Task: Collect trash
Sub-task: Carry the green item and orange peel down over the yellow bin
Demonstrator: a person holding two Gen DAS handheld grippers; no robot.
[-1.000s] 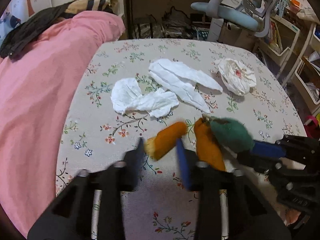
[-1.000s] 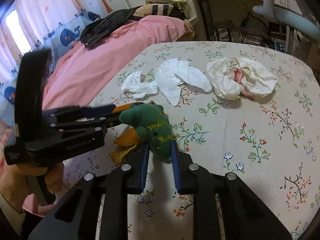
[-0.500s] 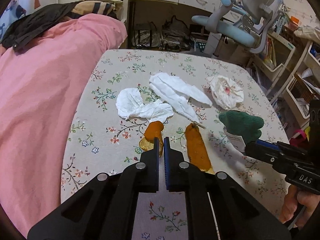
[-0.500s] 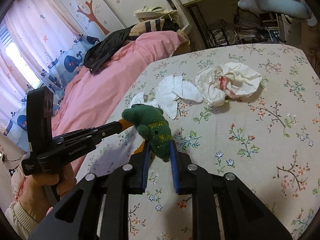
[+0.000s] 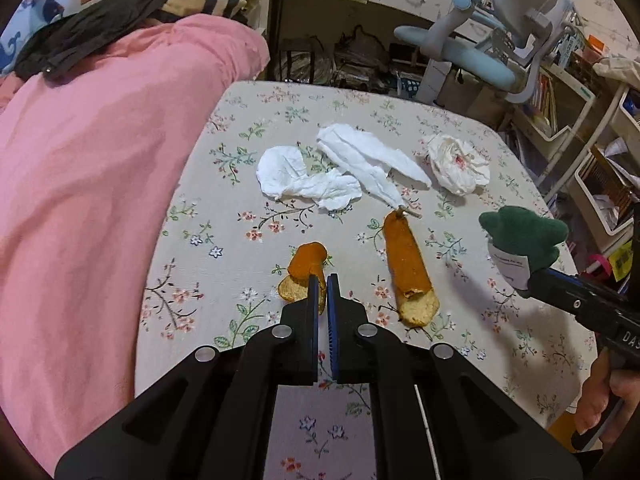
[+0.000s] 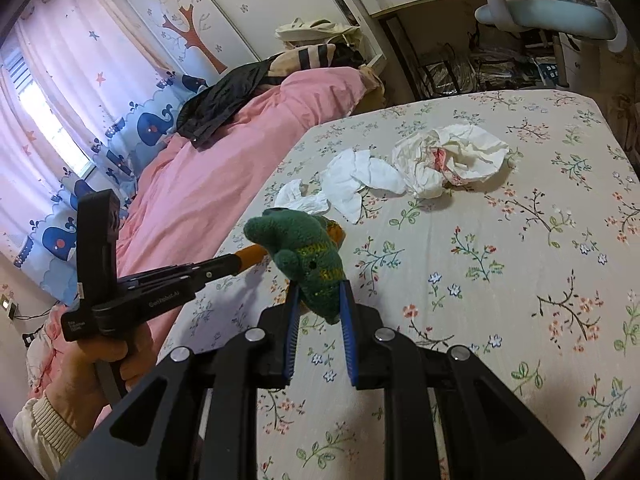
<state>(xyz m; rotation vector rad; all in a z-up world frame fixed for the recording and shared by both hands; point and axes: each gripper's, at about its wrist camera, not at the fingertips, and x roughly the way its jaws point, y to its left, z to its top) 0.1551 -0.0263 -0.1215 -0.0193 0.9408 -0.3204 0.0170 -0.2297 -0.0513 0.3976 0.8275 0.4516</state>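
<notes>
My left gripper (image 5: 323,282) is shut on the near end of a small curled orange peel (image 5: 307,261), which the right wrist view shows sticking out past the left gripper's tip (image 6: 237,262). My right gripper (image 6: 320,291) is shut on a green knitted toy (image 6: 302,246) with a white tag, held above the table; the same green toy (image 5: 520,234) appears at the right of the left wrist view. A longer orange peel (image 5: 408,270) lies on the floral tablecloth (image 5: 224,240). Beyond it lie two flat white tissues (image 5: 304,182) and a crumpled red-stained tissue (image 5: 458,162).
A pink duvet (image 5: 80,168) with dark clothes on it borders the table's left side. A pale blue desk chair (image 5: 476,56) and a desk stand behind the table. Shelves and bins (image 5: 600,168) line the right. A hand (image 6: 100,360) holds the left gripper.
The left jaws closed on the small peel that lay between them. Both grippers drew back and rose; the green toy moved up and to the right, away from the long peel.
</notes>
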